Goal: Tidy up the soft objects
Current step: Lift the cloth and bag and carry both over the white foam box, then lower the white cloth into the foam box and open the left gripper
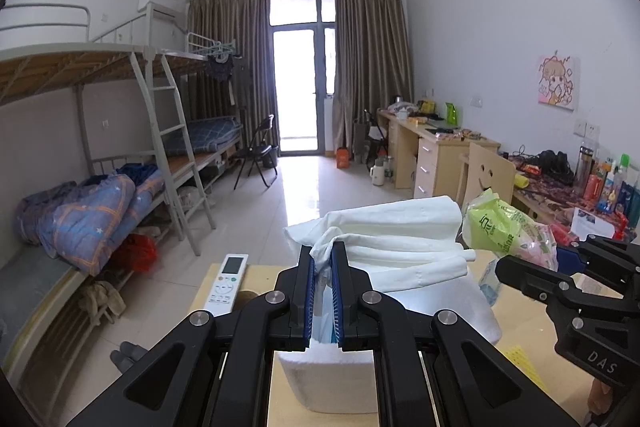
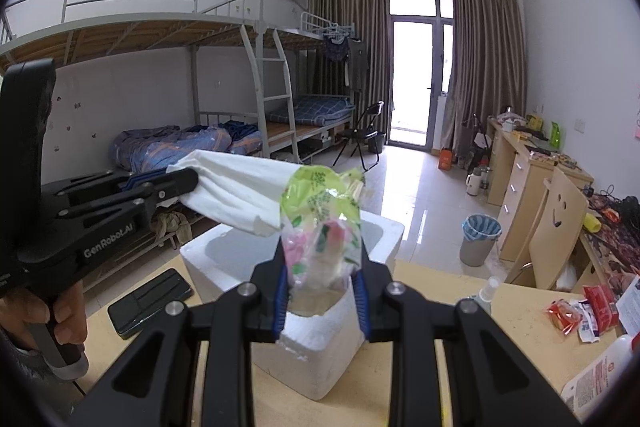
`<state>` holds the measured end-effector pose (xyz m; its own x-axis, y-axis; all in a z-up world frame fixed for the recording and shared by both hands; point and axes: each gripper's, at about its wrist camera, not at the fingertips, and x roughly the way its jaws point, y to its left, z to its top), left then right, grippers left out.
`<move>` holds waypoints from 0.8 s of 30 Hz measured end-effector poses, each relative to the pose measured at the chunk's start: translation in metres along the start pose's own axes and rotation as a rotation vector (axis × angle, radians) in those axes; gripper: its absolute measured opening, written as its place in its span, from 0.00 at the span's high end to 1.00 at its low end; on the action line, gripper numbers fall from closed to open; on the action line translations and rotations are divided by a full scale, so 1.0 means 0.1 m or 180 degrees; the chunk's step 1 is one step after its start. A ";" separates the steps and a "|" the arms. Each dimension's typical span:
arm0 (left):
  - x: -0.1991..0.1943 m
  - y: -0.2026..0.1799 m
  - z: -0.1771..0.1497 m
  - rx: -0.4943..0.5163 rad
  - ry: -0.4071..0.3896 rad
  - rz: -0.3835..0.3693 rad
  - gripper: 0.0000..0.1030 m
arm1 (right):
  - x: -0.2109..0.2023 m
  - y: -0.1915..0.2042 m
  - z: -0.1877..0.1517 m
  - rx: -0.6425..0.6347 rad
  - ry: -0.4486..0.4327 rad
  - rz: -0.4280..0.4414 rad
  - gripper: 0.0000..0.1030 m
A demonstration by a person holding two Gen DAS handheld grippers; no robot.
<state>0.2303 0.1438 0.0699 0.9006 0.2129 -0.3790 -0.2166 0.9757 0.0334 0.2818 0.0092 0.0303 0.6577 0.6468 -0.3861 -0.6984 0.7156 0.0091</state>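
Note:
My left gripper (image 1: 322, 267) is shut on a white cloth (image 1: 392, 235) and holds it up over a white foam box (image 1: 332, 383) on the wooden table. The cloth also shows in the right wrist view (image 2: 236, 183), with the left gripper (image 2: 182, 183) at its left end. My right gripper (image 2: 322, 291) is shut on a green and clear plastic packet (image 2: 320, 223) and holds it above the same foam box (image 2: 320, 343). The packet also shows in the left wrist view (image 1: 508, 231), right of the cloth, with the right gripper (image 1: 560, 267) behind it.
A white remote (image 1: 226, 285) lies on the table (image 1: 524, 327) left of the box. A black case (image 2: 150, 303) lies left of the box. Red snack wrappers (image 2: 576, 311), a small bottle (image 2: 486, 291) and a white pouch (image 2: 600, 379) lie at right. A bin (image 2: 478, 239) and chair (image 2: 556, 223) stand beyond.

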 end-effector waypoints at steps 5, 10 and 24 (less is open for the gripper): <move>0.11 -0.06 0.05 0.0041 0.0039 -0.0044 0.92 | -0.03 -0.02 0.01 0.0014 -0.0012 -0.0047 0.69; 0.24 -0.22 0.06 0.0120 0.0127 -0.0172 0.92 | -0.15 -0.14 0.02 0.0110 -0.0052 -0.0188 0.69; 0.45 -0.20 0.07 -0.0010 0.0301 -0.0200 0.20 | -0.20 -0.16 0.03 0.0195 -0.0018 -0.0338 0.69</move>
<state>0.2779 0.1342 0.0589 0.8729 0.1453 -0.4659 -0.1621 0.9868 0.0040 0.2806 -0.0143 0.0409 0.7287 0.5679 -0.3827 -0.6063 0.7948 0.0248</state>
